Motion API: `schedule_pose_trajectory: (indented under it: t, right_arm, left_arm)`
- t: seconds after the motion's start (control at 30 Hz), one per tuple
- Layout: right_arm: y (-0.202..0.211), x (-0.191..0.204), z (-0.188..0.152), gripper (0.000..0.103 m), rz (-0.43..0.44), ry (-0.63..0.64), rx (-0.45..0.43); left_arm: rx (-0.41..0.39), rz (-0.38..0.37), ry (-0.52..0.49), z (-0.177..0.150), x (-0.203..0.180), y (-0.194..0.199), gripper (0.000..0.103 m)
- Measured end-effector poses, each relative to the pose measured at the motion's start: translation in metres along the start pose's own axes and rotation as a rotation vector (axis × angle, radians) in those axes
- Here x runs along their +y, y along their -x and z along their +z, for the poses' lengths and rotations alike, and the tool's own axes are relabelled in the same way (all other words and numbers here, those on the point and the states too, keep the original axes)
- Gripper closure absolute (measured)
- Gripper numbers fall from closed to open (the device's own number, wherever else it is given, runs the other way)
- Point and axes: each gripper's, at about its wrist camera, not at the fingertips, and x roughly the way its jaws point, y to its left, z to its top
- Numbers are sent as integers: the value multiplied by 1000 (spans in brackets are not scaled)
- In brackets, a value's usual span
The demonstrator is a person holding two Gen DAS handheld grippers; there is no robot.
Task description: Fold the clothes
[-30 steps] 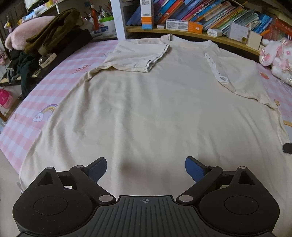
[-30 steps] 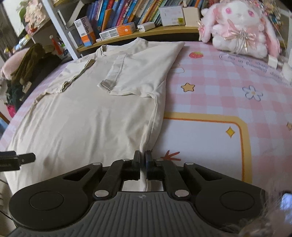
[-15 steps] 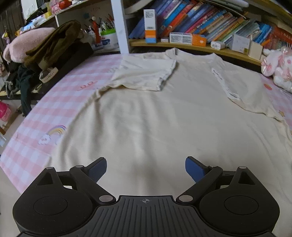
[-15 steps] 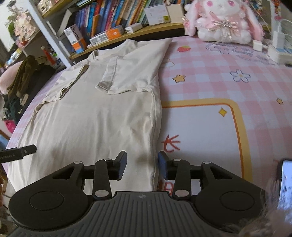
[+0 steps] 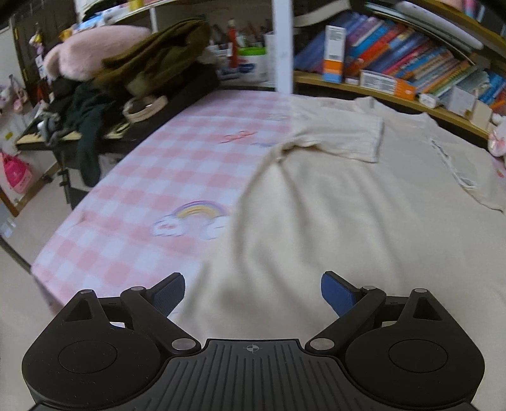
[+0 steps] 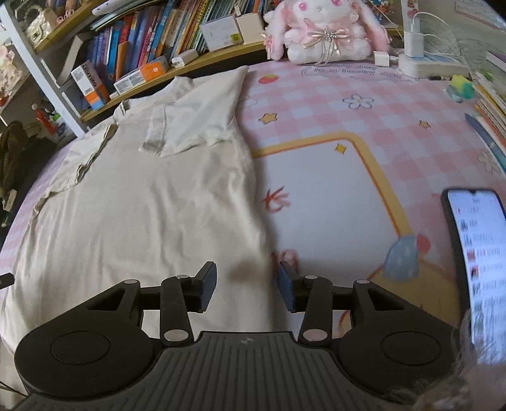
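Note:
A cream T-shirt (image 5: pixel 348 215) lies flat on the pink checked table cover, both sleeves folded in over the body. It also shows in the right wrist view (image 6: pixel 151 202). My left gripper (image 5: pixel 253 294) is open and empty above the shirt's near left part, close to its left edge. My right gripper (image 6: pixel 246 284) is open and empty over the shirt's right side edge near the hem; it does not touch the cloth.
A pile of dark and pink clothes (image 5: pixel 126 69) lies at the far left. A shelf of books (image 5: pixel 411 63) runs along the back. A plush rabbit (image 6: pixel 325 28) sits at the back right, a lit phone (image 6: pixel 477 253) at the right edge.
My right gripper opened and let go of the shirt's right side edge, then drew back. My left gripper, open throughout, swung left, so more table cover shows.

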Motion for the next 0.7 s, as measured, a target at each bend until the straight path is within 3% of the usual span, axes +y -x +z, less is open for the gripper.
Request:
schedule_pose_trajectory:
  t: [0.2,0.4,0.47,0.53,0.7]
  right_arm:
    - [17,17,-29,59,-98,-20,-29]
    - [34,24,-58,55,-174,-74,-58]
    - [40,26,-67,53,-188,-96,-62]
    - [46,27,-75,52,-206,-127,-64]
    - [60,26,-87,48,-161,-137,-48]
  left_arm:
    - [9,-9,4,-13,44,0,8]
    - [21,-74,3,-27,73,2,8]
    - [26,-126,10,-32,82,7,8]
    - [35,-233,35,-39,93,12,9]
    - [85,-443,89,-53,118,16,14]
